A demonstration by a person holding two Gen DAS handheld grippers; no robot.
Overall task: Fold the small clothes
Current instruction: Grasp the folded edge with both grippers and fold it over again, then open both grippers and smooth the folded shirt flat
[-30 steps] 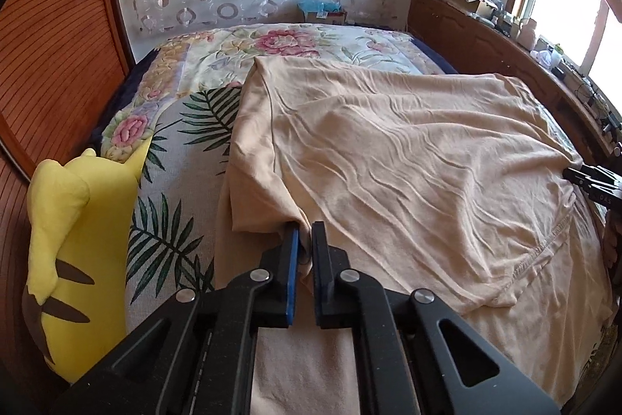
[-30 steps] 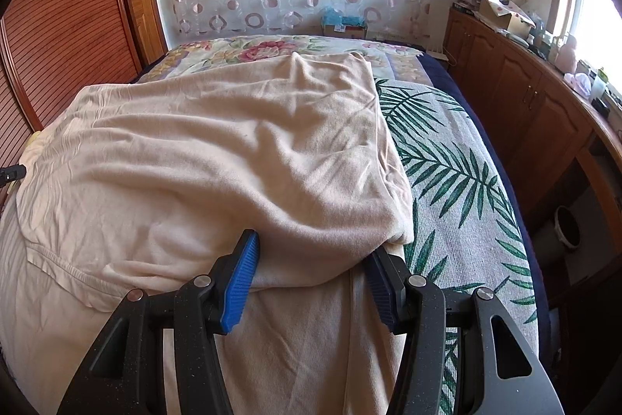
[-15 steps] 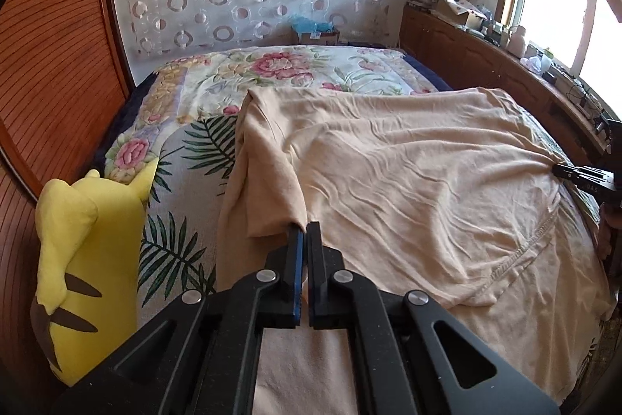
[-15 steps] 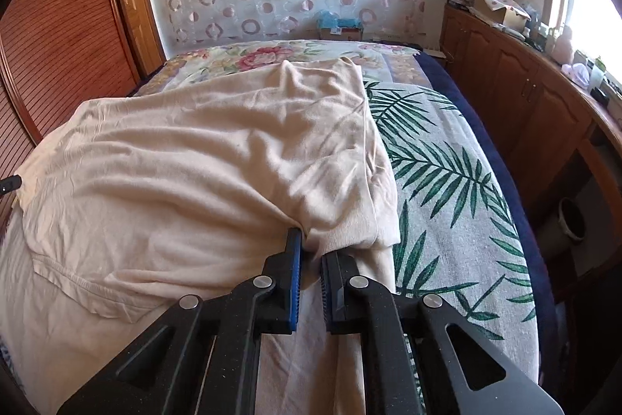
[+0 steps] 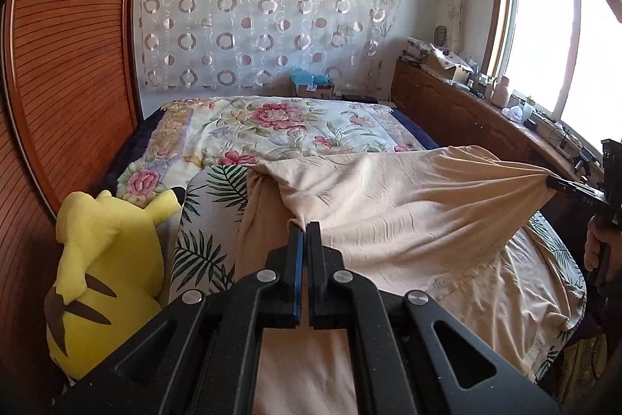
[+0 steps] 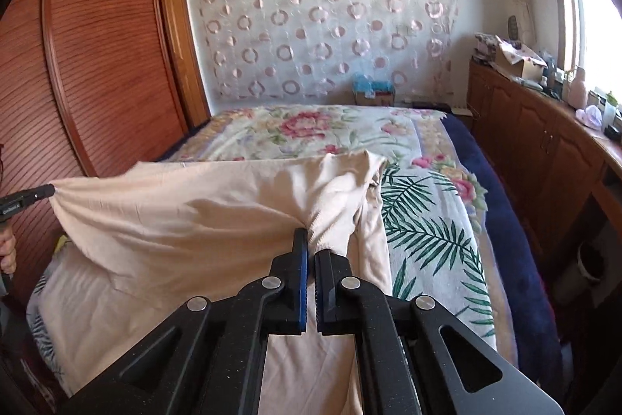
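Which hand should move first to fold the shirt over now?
Probably neither alone. The left gripper and right gripper are each shut on a corner of the beige shirt, which is stretched between them above the bed. They look equally placed, so both should move together.
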